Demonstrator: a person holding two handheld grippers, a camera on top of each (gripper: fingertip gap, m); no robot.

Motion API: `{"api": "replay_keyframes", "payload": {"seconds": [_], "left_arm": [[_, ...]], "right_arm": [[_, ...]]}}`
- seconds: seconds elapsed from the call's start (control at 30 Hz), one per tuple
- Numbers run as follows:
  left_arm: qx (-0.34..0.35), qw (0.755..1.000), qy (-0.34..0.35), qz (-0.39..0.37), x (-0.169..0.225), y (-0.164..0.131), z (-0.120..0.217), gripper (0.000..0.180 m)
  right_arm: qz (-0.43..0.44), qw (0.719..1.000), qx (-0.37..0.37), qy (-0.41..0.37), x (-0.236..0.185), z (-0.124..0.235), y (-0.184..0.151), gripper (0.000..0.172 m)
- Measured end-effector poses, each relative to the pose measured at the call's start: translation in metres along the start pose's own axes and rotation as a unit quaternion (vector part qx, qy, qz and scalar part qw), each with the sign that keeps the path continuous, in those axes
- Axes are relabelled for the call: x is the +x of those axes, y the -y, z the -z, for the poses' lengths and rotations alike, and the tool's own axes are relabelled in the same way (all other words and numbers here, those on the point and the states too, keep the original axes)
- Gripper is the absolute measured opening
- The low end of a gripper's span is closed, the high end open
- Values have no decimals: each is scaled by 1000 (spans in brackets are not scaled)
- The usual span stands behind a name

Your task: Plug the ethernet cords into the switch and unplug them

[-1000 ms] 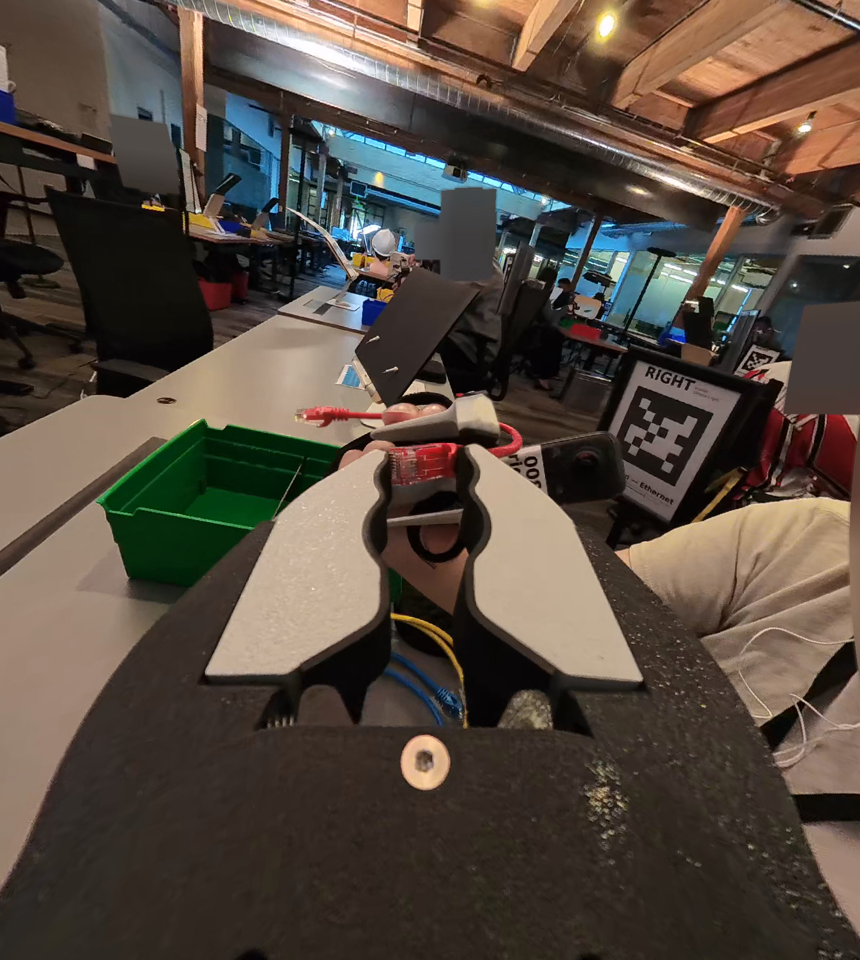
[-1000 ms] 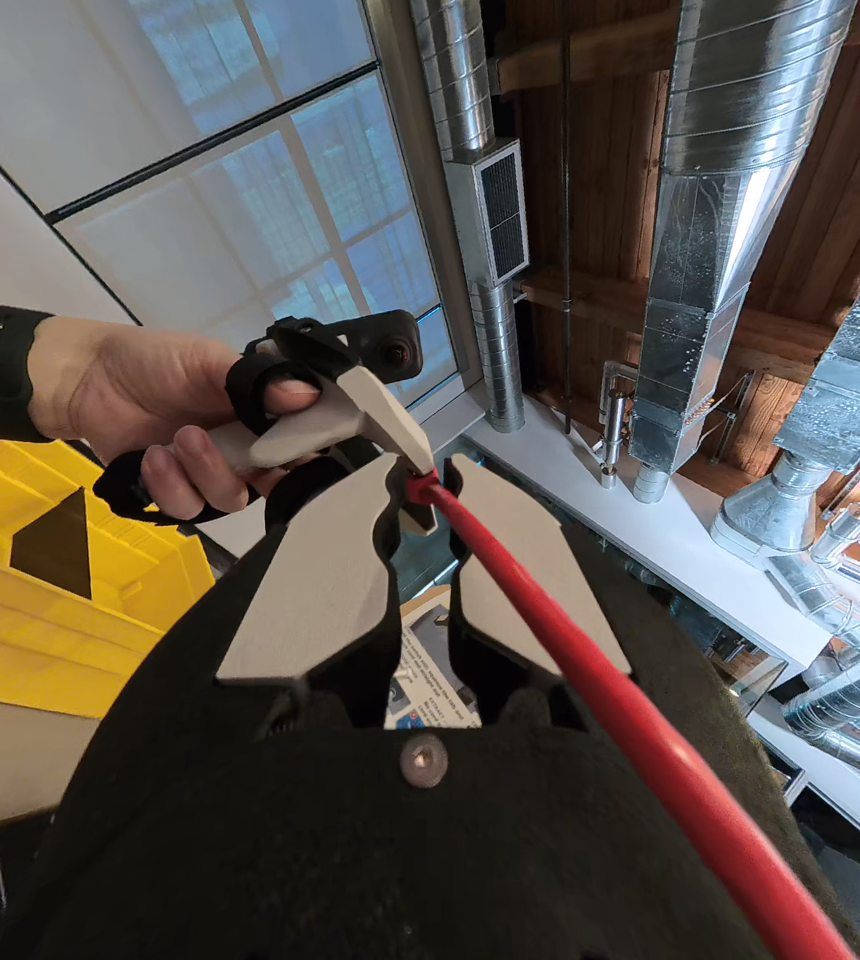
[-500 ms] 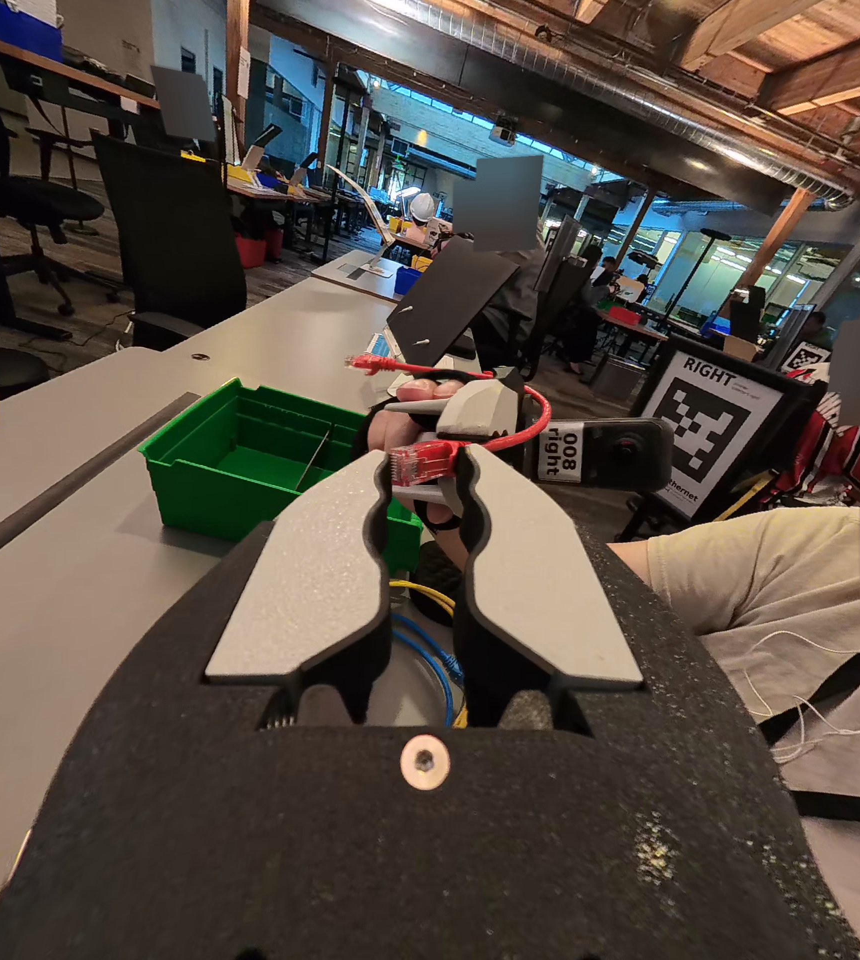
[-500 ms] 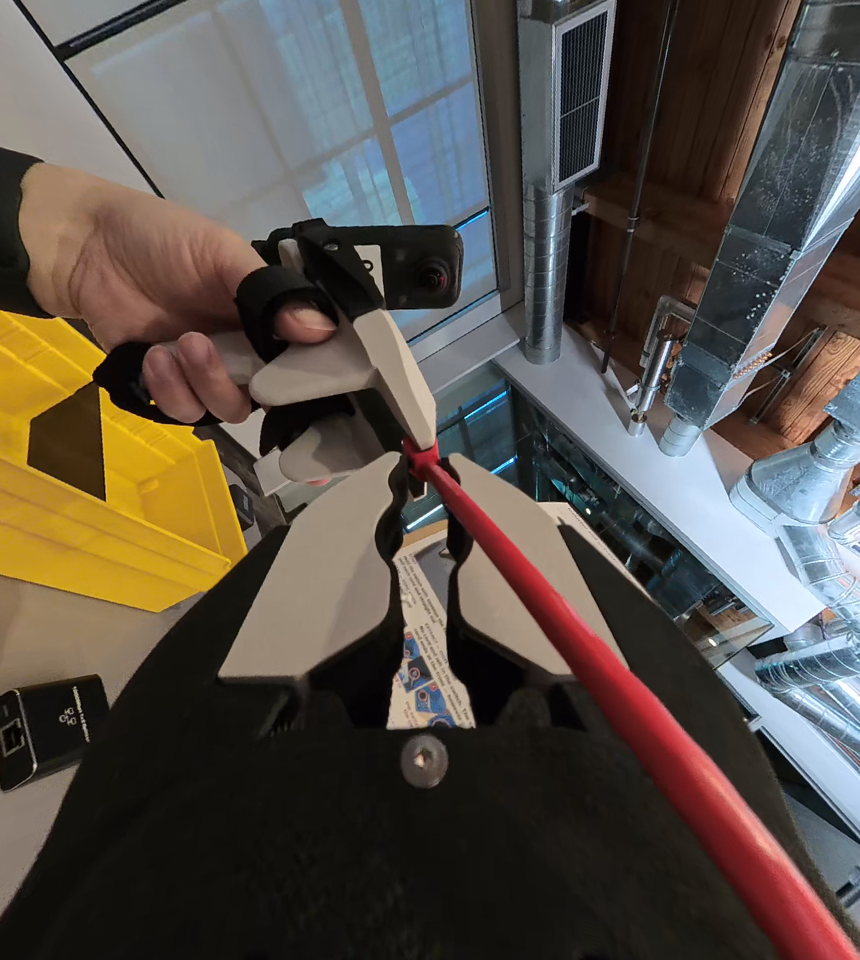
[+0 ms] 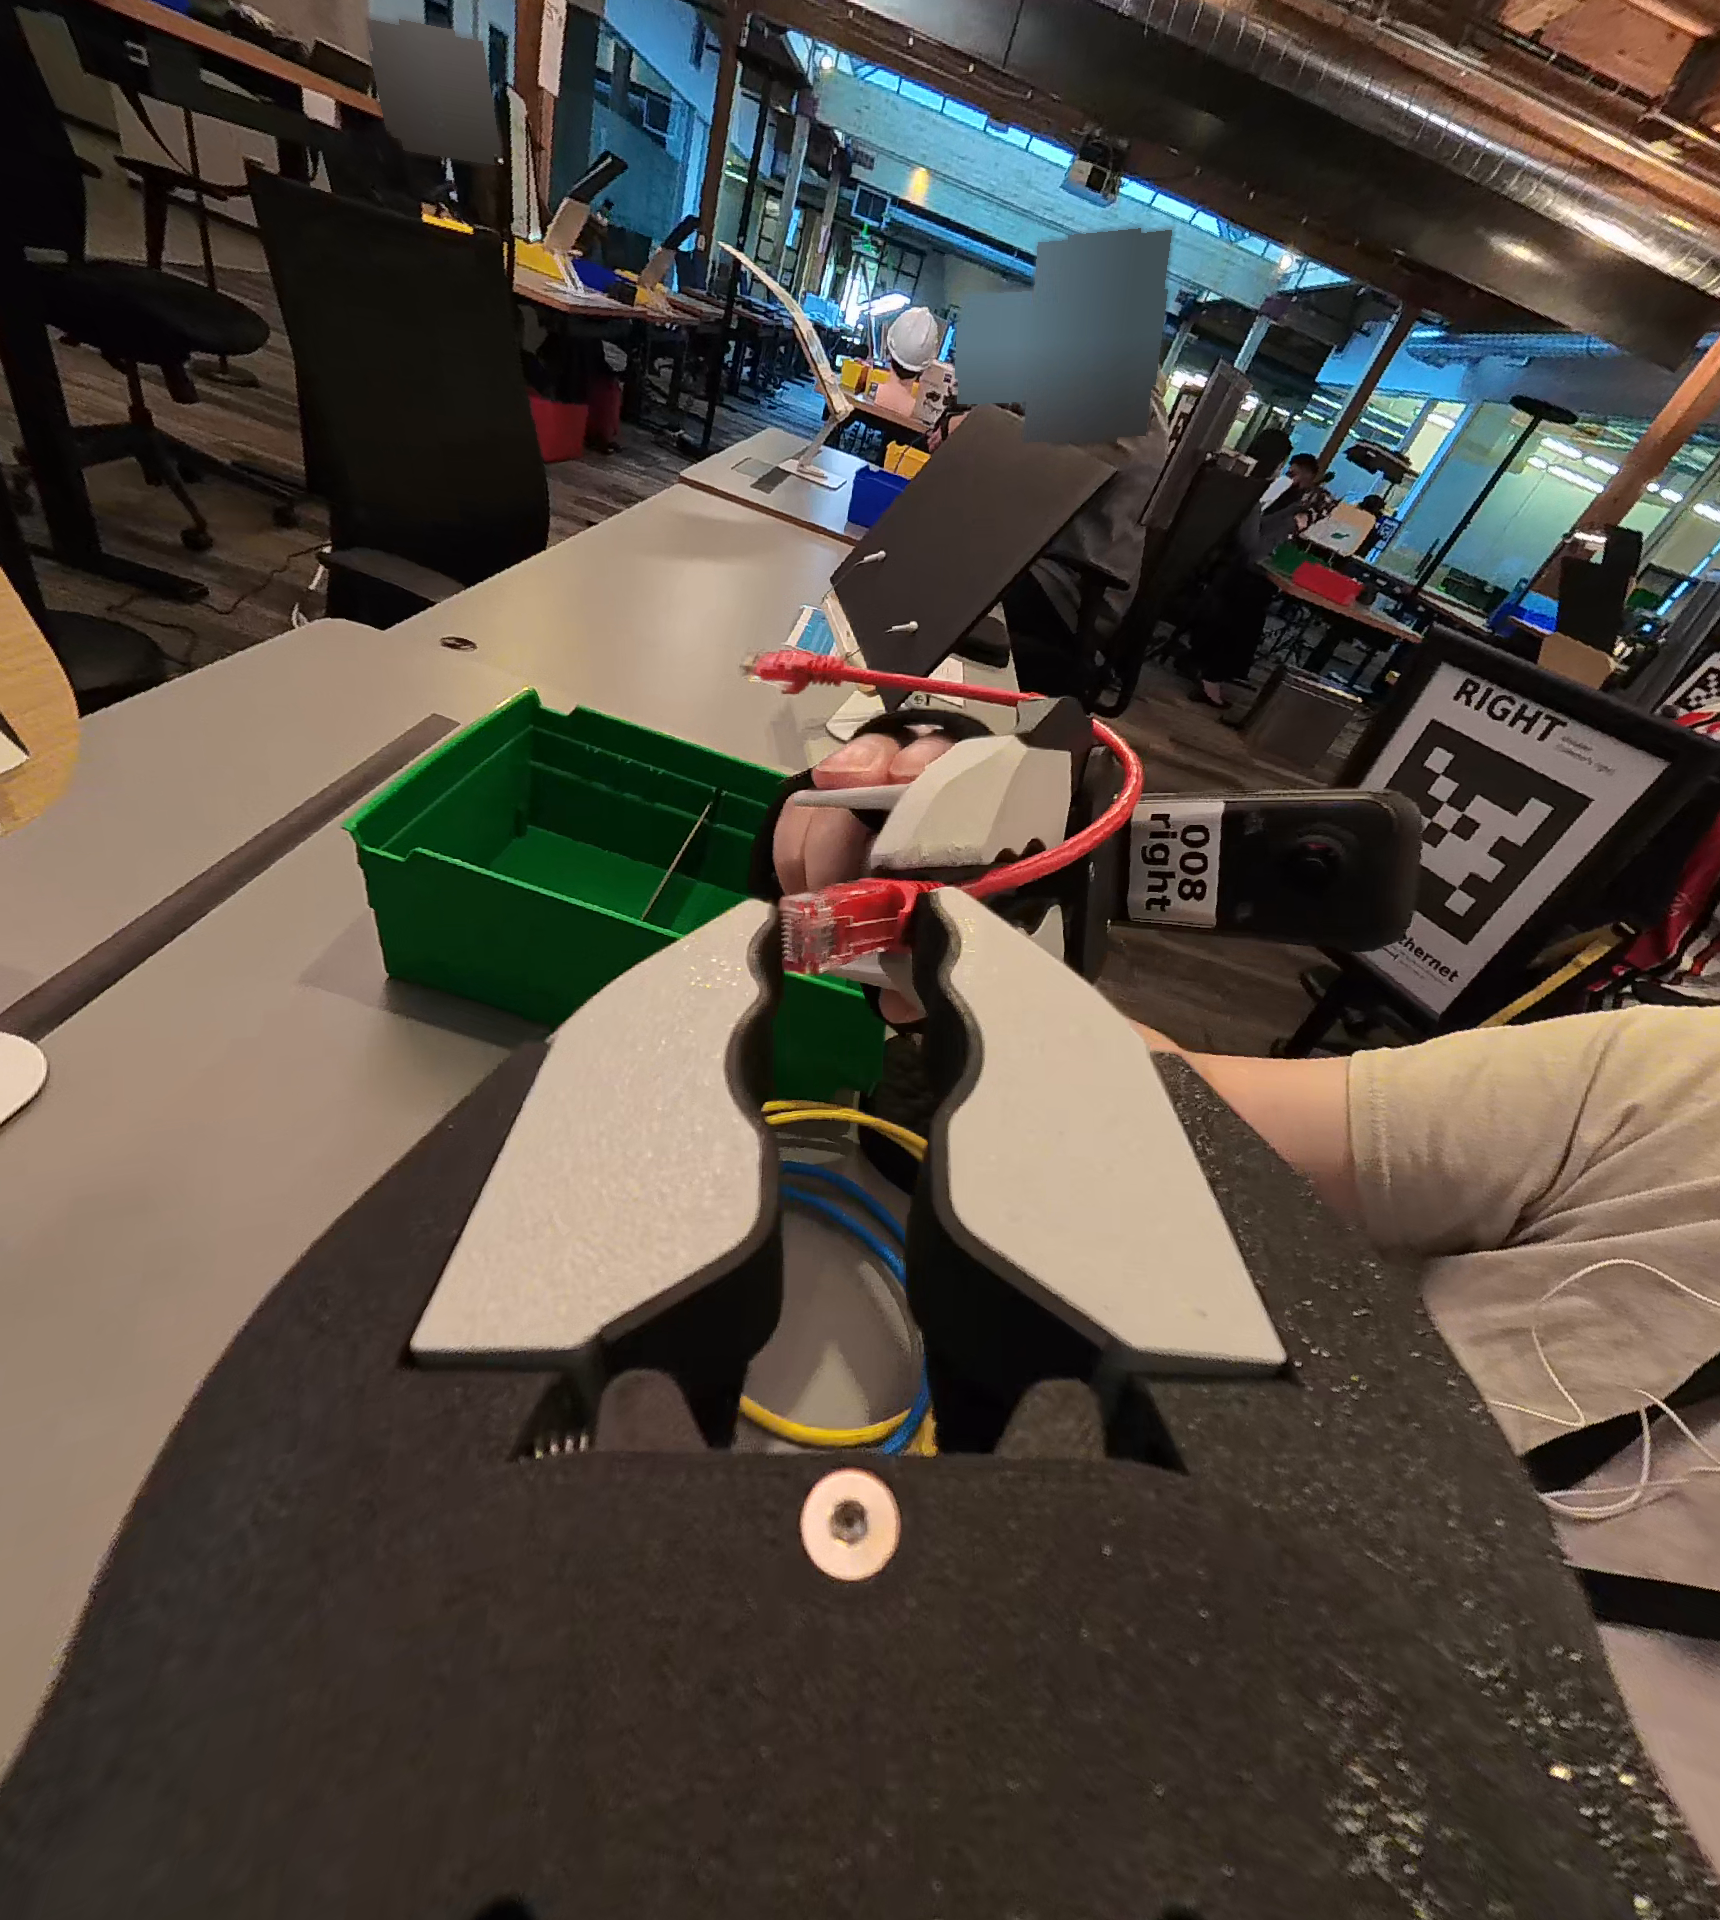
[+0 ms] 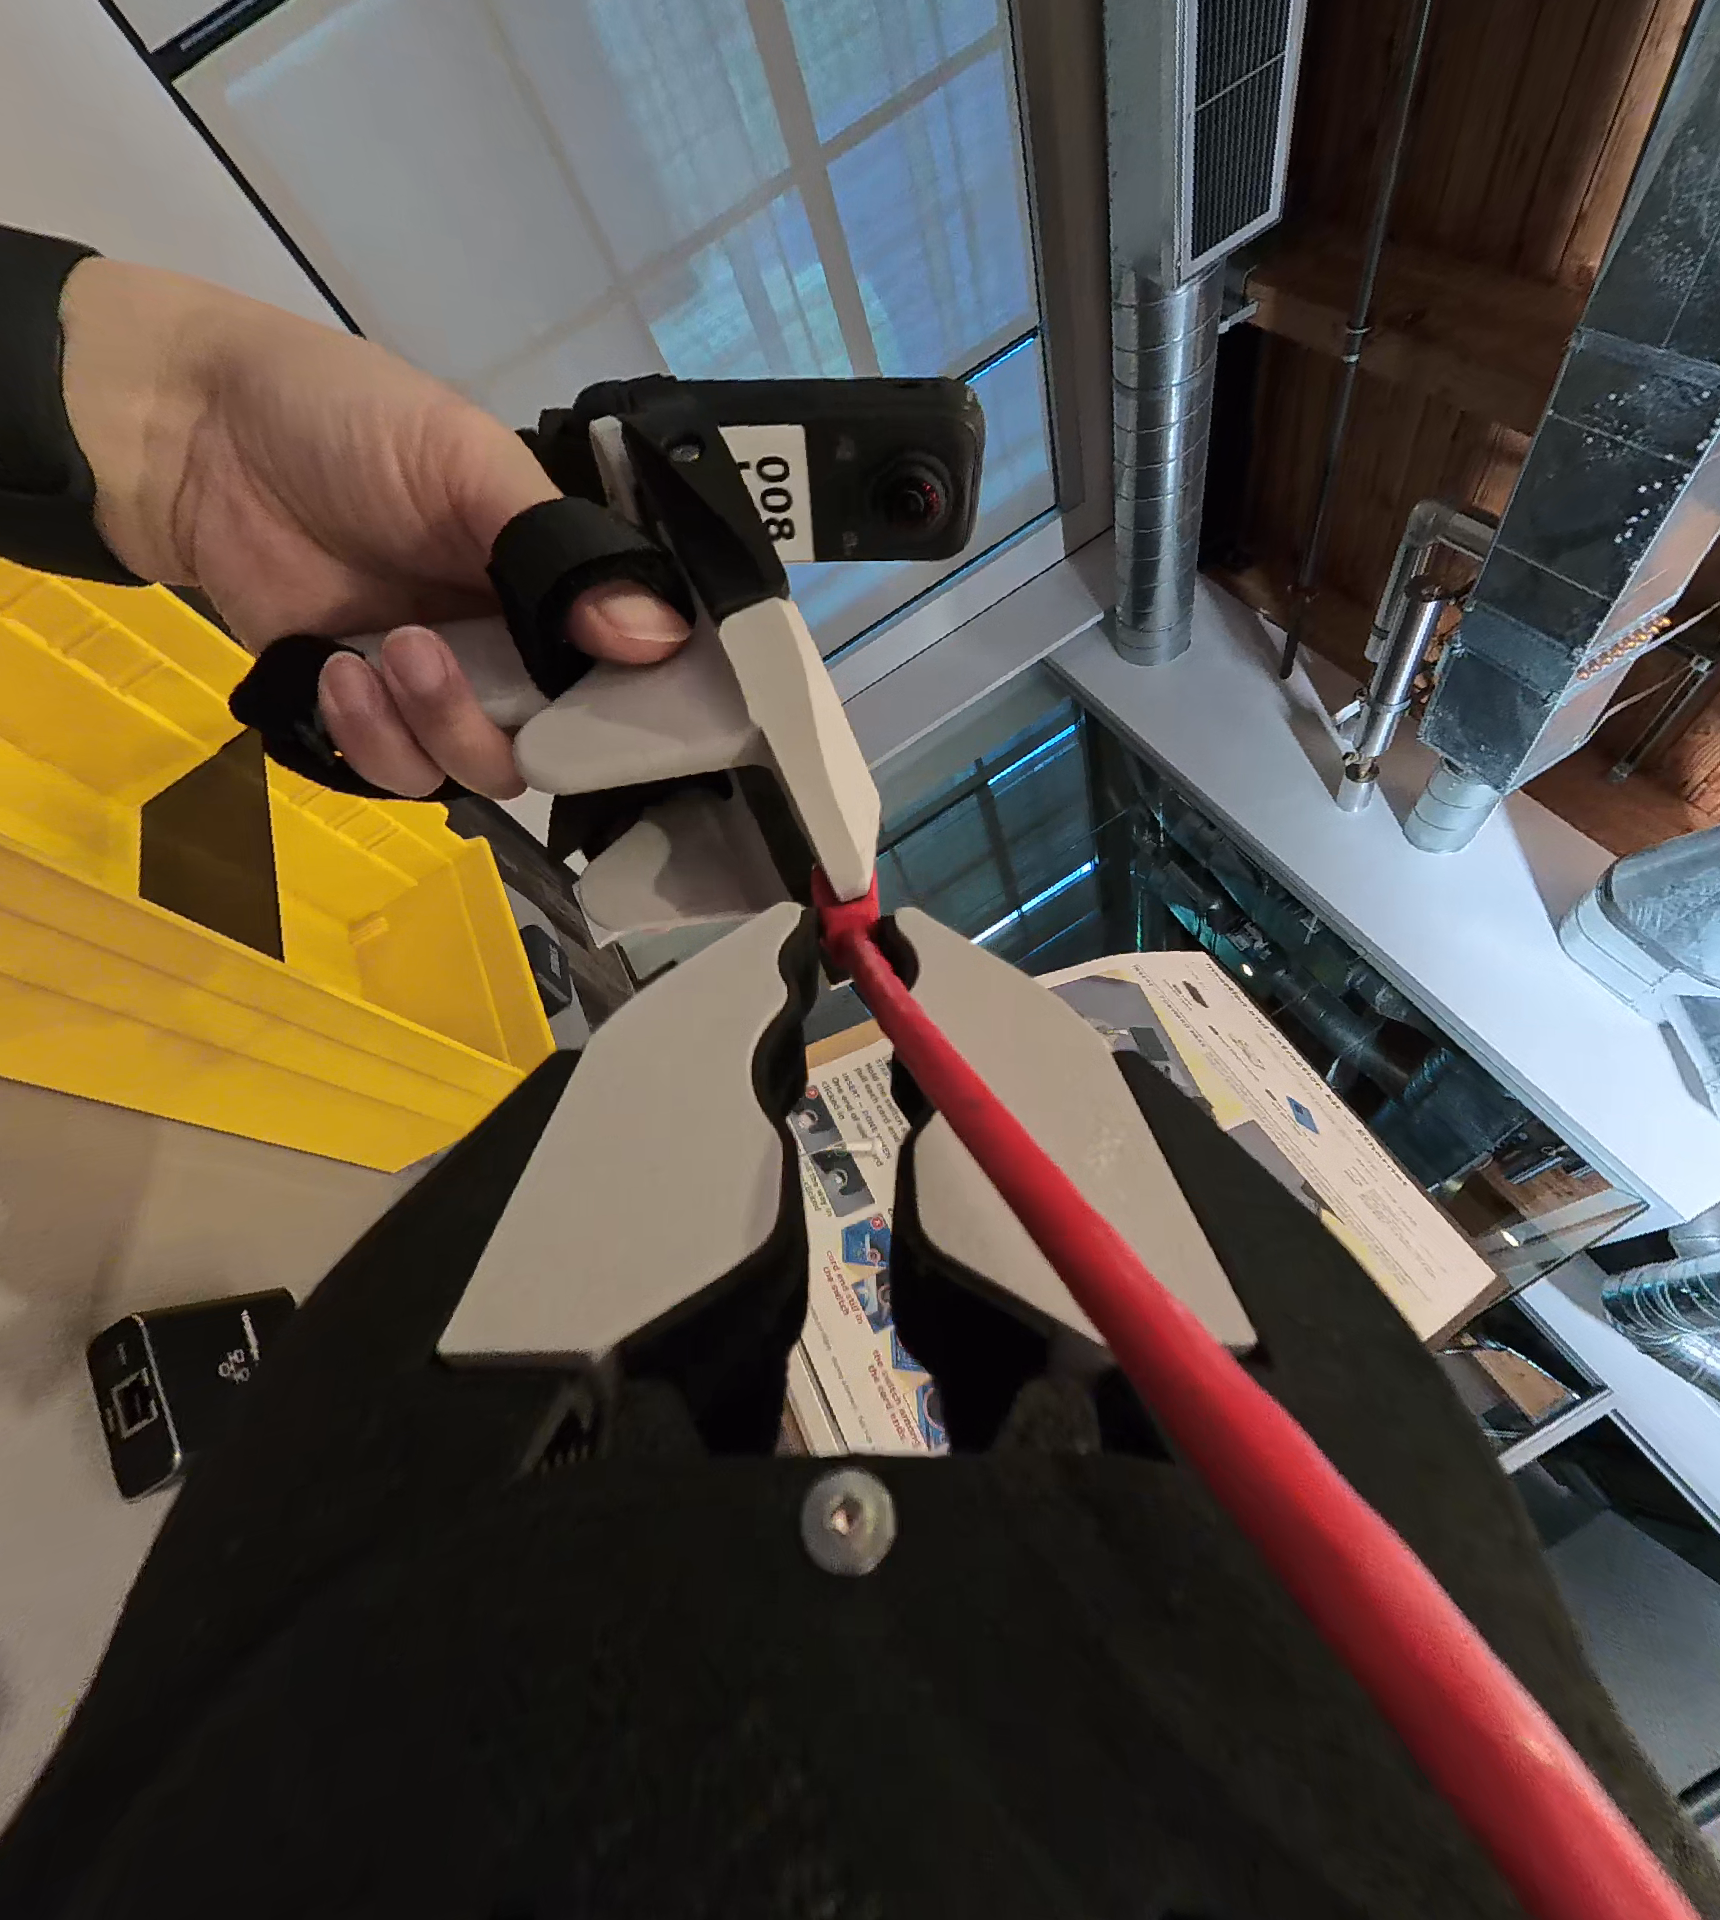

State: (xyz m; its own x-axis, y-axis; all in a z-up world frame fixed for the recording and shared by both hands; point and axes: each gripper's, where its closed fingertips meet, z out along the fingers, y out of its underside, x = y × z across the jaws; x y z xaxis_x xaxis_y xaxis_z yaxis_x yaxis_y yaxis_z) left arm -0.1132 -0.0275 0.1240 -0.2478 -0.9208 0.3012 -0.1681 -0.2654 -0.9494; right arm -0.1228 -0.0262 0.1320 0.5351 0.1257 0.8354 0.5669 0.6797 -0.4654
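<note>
Red cord held in the air, nothing plugged in

Both tongs clench one short red ethernet cord (image 5: pixel 1095 831): left tongs (image 5: pixel 851 925) on its clear-tipped plug, right tongs (image 6: pixel 851 935) on the boot just behind; the black switch (image 6: pixel 186 1382) lies on the worktop (image 6: pixel 4 1299), port empty, so plugging and unplugging seem still ahead

Green bin (image 5: pixel 523 873) on grey desk (image 5: pixel 160 1195); yellow bin (image 6: pixel 160 883) nearby.
</note>
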Motion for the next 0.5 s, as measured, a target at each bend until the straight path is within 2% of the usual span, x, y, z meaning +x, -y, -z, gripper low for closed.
{"api": "replay_keyframes", "payload": {"seconds": [0.2,0.27,0.3,0.4,0.5], "left_arm": [[2,999,33,-25,-8,2,2,27],[11,996,81,-45,-17,7,10,49],[7,993,108,-54,-23,8,17,53],[-43,979,193,-56,-45,-5,38,56],[-121,955,269,-16,-71,-34,48,50]], "right_arm": [[-7,1000,-15,4,1,1,-6,11],[-13,1000,-21,-7,8,4,-9,11],[-17,999,-24,-14,14,6,-10,11],[-24,999,-23,-32,33,17,-9,11],[-33,998,-10,-50,56,32,4,11]]}}
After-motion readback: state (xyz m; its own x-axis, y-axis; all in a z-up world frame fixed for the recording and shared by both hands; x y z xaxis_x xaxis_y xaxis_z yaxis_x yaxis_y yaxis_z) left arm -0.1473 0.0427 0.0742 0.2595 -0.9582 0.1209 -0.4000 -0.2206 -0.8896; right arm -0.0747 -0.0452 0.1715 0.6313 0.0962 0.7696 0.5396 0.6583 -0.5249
